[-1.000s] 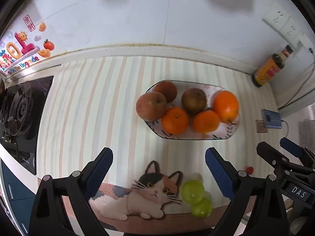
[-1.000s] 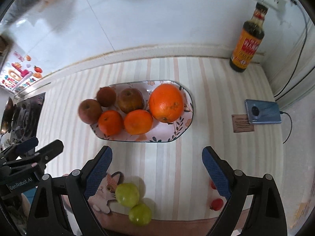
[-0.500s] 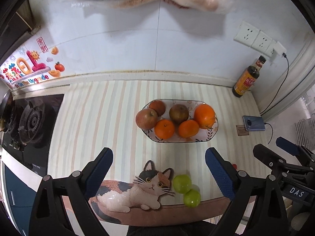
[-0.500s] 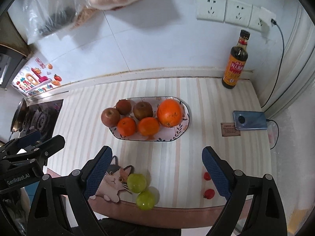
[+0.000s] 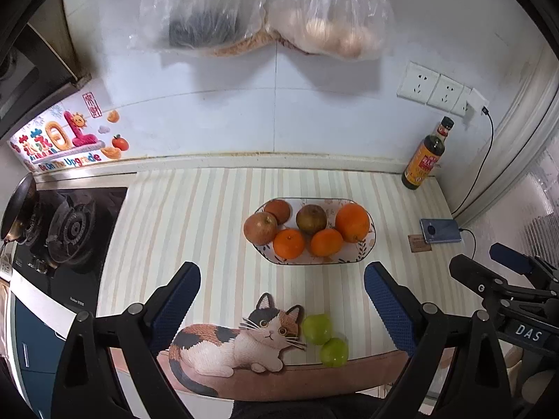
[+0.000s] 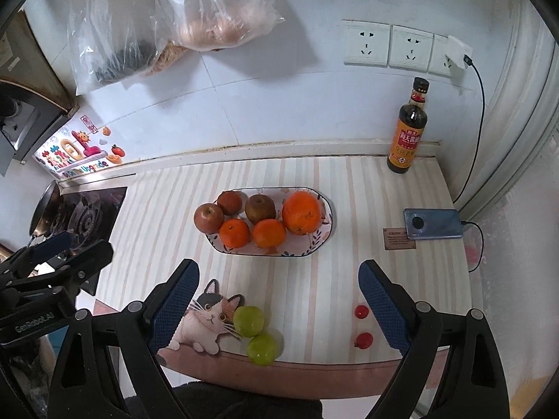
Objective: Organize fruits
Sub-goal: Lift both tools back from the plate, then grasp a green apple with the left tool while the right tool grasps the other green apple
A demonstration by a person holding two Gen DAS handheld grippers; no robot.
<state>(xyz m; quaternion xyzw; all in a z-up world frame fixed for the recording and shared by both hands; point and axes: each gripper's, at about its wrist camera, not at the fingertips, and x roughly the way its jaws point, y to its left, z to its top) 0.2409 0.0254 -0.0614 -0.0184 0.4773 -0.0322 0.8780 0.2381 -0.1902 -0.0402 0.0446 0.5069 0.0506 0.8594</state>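
Observation:
A white oval plate (image 5: 369, 244) (image 6: 323, 235) on the striped counter holds a red apple (image 5: 260, 227), a big orange (image 5: 352, 222), two small oranges and two brown fruits. Two green fruits (image 5: 317, 329) (image 6: 248, 321) lie near the counter's front edge beside a cat picture (image 5: 241, 344). Two small red fruits (image 6: 361, 311) lie at the front right. My left gripper (image 5: 281, 293) is open and empty, high above the front edge. My right gripper (image 6: 277, 291) is open and empty, also held high and back.
A gas hob (image 5: 66, 230) and a pan are at the left. A sauce bottle (image 6: 407, 129) stands at the back right by wall sockets. A phone (image 6: 433, 223) on a cable lies at the right. Plastic bags (image 5: 265, 7) hang on the wall.
Both grippers have pulled back and up from the counter, so the plate and fruits look smaller and the wall bags have come into view. Nothing was picked up.

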